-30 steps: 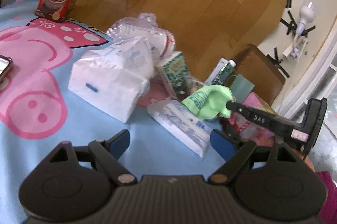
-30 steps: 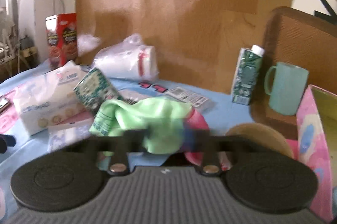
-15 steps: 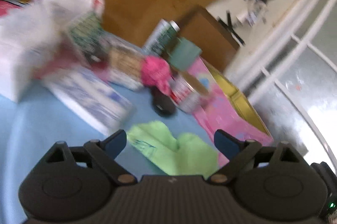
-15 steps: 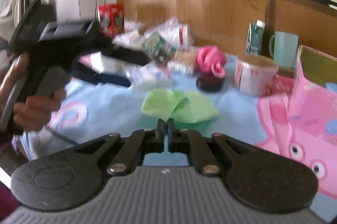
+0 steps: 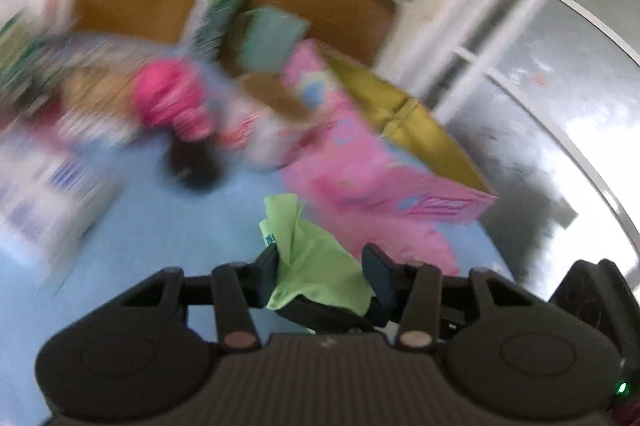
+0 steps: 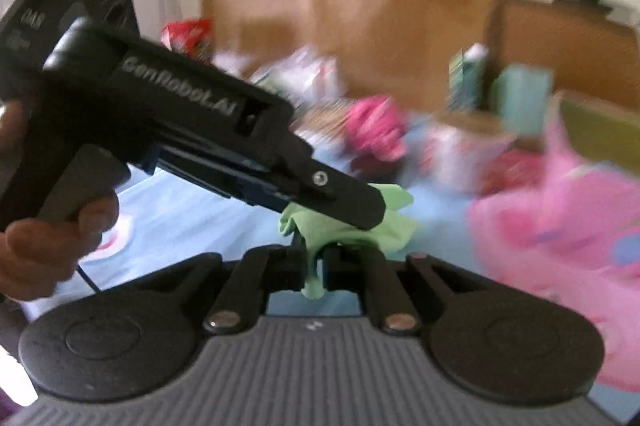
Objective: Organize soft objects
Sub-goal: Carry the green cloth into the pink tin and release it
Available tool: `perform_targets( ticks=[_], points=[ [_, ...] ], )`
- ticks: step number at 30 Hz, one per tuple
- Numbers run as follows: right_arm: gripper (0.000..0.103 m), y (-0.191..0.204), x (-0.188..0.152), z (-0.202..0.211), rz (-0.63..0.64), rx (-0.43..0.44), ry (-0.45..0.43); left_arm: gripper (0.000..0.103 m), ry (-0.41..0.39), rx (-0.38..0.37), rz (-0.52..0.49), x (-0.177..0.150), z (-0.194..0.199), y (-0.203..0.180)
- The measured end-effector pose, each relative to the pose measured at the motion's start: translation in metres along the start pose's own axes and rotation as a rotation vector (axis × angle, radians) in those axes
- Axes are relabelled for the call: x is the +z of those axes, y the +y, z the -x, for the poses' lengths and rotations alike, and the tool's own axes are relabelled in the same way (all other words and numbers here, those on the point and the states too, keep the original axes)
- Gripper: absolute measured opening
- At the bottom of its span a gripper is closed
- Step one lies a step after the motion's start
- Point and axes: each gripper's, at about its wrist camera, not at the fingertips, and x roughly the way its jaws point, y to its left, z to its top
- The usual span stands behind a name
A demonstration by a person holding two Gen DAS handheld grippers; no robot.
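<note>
A light green cloth is bunched up just above the blue sheet. My left gripper has its jaws closing, with the cloth between the pads and pressed by them. In the right wrist view the left gripper reaches in from the left over the green cloth. My right gripper is shut on a hanging fold of the same cloth. A pink soft bundle lies further back on a dark round thing, also visible as the pink bundle.
A pink box with a yellow inside stands open to the right. Behind it are a teal mug, a green carton and a brown-lidded tub. White tissue packs lie at the left. A hand holds the left gripper.
The left gripper swung right and its wide jaws came in around the green cloth. The cloth, flat on the sheet half a second ago, is now gathered between both grippers.
</note>
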Motion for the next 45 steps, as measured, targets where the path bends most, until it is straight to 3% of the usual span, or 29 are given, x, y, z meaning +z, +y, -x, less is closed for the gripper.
perform_targets(
  ticks=[4, 7, 11, 13, 14, 16, 19, 21, 23, 25, 28, 29, 30, 31, 32, 34, 36, 40, 45],
  points=[
    [0.01, -0.034, 0.008, 0.029, -0.044, -0.166, -0.121, 0.045, -0.001, -0.092, -0.156, 0.039, -0.037, -0.055],
    [0.013, -0.071, 0.02, 0.044, -0.09, -0.302, -0.141, 0.047, 0.002, -0.154, -0.243, 0.058, -0.078, -0.09],
    [0.018, -0.137, 0.031, 0.045, -0.275, -0.387, -0.07, 0.05, 0.094, -0.157, -0.194, 0.082, -0.149, -0.112],
    [0.047, -0.164, 0.03, 0.046, -0.345, -0.411, -0.034, 0.064, 0.147, -0.142, -0.129, 0.088, -0.179, -0.113],
    [0.053, -0.172, 0.028, 0.051, -0.363, -0.419, -0.035, 0.069, 0.162, -0.124, -0.099, 0.09, -0.188, -0.112],
    [0.088, -0.179, 0.02, 0.068, -0.37, -0.527, -0.057, 0.069, 0.184, -0.082, -0.083, 0.095, -0.207, -0.111],
    [0.091, -0.181, 0.004, 0.098, -0.326, -0.611, -0.147, 0.069, 0.166, -0.049, -0.086, 0.102, -0.224, -0.108],
    [0.091, -0.178, -0.003, 0.108, -0.323, -0.652, -0.166, 0.073, 0.134, 0.023, -0.118, 0.108, -0.232, -0.111],
    [0.091, -0.175, -0.005, 0.114, -0.33, -0.656, -0.189, 0.073, 0.109, 0.089, -0.131, 0.112, -0.234, -0.112],
    [0.091, -0.17, -0.009, 0.117, -0.335, -0.64, -0.204, 0.073, 0.078, 0.092, -0.114, 0.118, -0.23, -0.112],
    [0.091, -0.165, -0.014, 0.119, -0.325, -0.622, -0.212, 0.091, 0.023, 0.063, -0.125, 0.125, -0.216, -0.114],
    [0.091, -0.164, -0.016, 0.12, -0.316, -0.62, -0.214, 0.093, 0.017, 0.12, -0.165, 0.128, -0.22, -0.117],
    [0.091, -0.166, -0.014, 0.12, -0.307, -0.608, -0.214, 0.087, 0.045, 0.212, -0.21, 0.129, -0.229, -0.119],
    [0.091, -0.163, -0.014, 0.12, -0.299, -0.605, -0.212, 0.084, 0.092, 0.251, -0.227, 0.131, -0.235, -0.12],
    [0.091, -0.162, -0.014, 0.121, -0.294, -0.6, -0.215, 0.08, 0.141, 0.217, -0.224, 0.131, -0.236, -0.121],
    [0.091, -0.162, -0.015, 0.126, -0.292, -0.593, -0.228, 0.082, 0.159, 0.119, -0.251, 0.128, -0.224, -0.132],
    [0.091, -0.165, -0.015, 0.129, -0.311, -0.584, -0.241, 0.089, 0.126, 0.143, -0.331, 0.127, -0.213, -0.145],
    [0.091, -0.168, -0.016, 0.13, -0.344, -0.528, -0.251, 0.09, 0.091, 0.1, -0.27, 0.133, -0.175, -0.146],
    [0.091, -0.151, -0.011, 0.108, -0.37, -0.359, -0.242, 0.1, -0.01, 0.182, -0.265, 0.121, -0.081, -0.113]
  ],
)
